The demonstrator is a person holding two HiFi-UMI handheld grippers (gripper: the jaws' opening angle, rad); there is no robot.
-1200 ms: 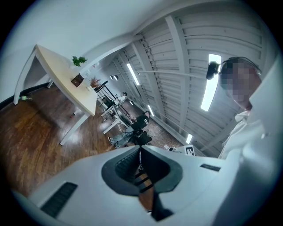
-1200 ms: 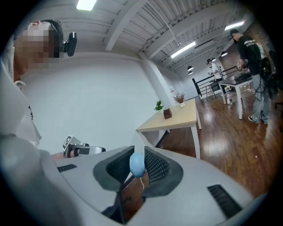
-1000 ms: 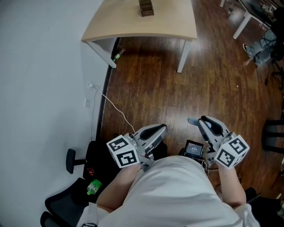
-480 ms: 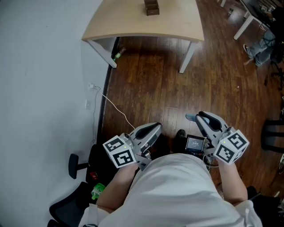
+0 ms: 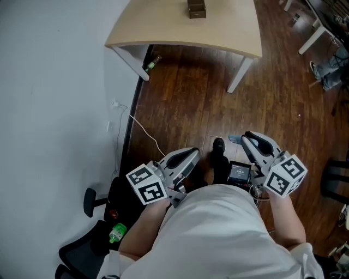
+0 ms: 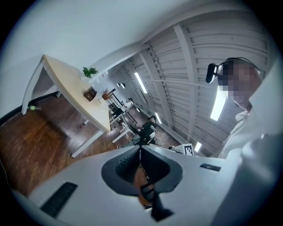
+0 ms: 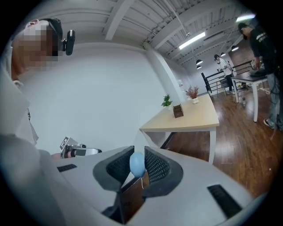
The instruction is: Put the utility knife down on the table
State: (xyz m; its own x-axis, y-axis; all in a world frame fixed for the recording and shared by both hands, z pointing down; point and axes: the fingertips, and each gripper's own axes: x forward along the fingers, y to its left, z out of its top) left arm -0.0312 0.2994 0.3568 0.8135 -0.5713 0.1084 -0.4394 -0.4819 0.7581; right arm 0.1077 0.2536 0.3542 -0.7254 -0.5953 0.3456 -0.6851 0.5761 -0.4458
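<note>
My right gripper is shut on the utility knife, whose light blue end sticks out past the fingertips. In the right gripper view the blue utility knife is pinched between the two black ribbed pads. Held low by the person's waist, my left gripper is shut with nothing in it; its pads meet at the tips. The light wooden table stands ahead across the wood floor, well apart from both grippers. It also shows as the table and the table in the two gripper views.
A small brown box sits on the table, with a potted plant behind it. A bottle lies by the table leg and a white cable trails along the wall. A black chair is at lower left. People stand far right.
Both grippers have moved forward towards the table, which now fills more of the top of the head view. A dark shoe has come into sight between the grippers. Both grips are unchanged.
</note>
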